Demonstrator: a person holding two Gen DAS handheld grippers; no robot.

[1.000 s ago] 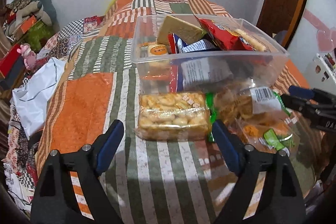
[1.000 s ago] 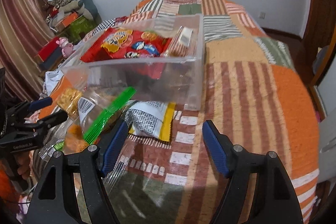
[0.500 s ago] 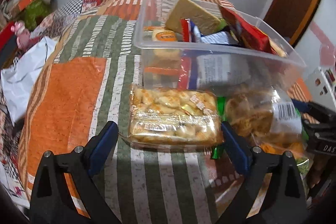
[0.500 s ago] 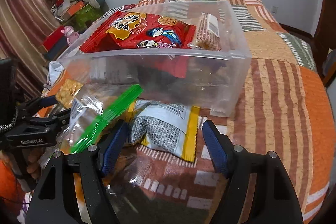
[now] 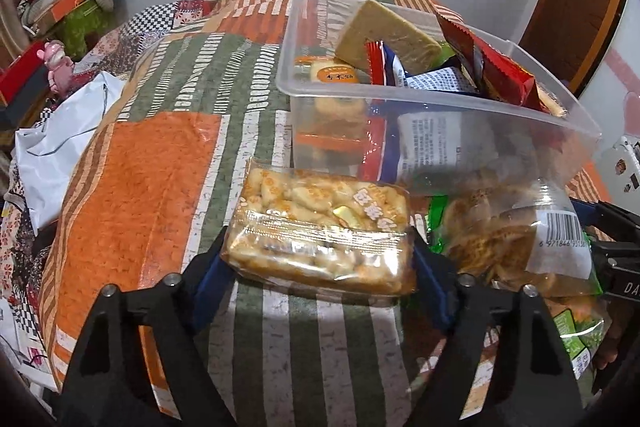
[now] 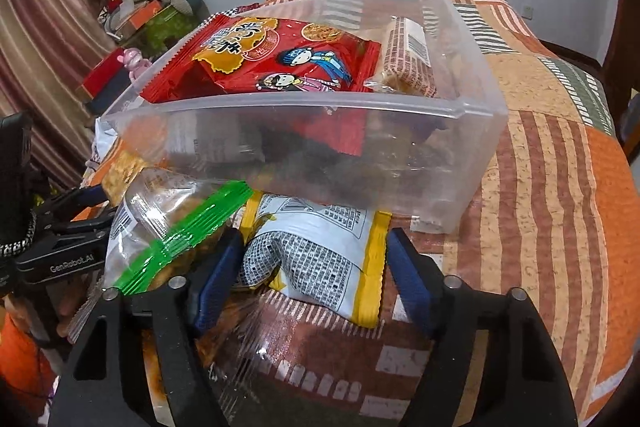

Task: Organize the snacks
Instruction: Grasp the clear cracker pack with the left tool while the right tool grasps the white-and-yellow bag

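Left gripper (image 5: 320,259): jaws closing on the clear cracker pack (image 5: 320,231), blue pads at both its ends; whether they press yet I cannot tell
Right gripper (image 6: 310,271): jaws closing around the white-and-yellow packet (image 6: 320,259); pads just beside its edges
Clear bin (image 6: 320,147): on the patchwork quilt (image 5: 152,187), just behind both packets; holds a red snack bag (image 6: 272,59)
Green-sealed bag (image 6: 168,227): between the two grippers

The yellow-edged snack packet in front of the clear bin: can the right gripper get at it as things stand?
Probably yes. The right gripper already straddles the yellow-edged packet, jaws closing; only the green-striped bag crowds its left finger.
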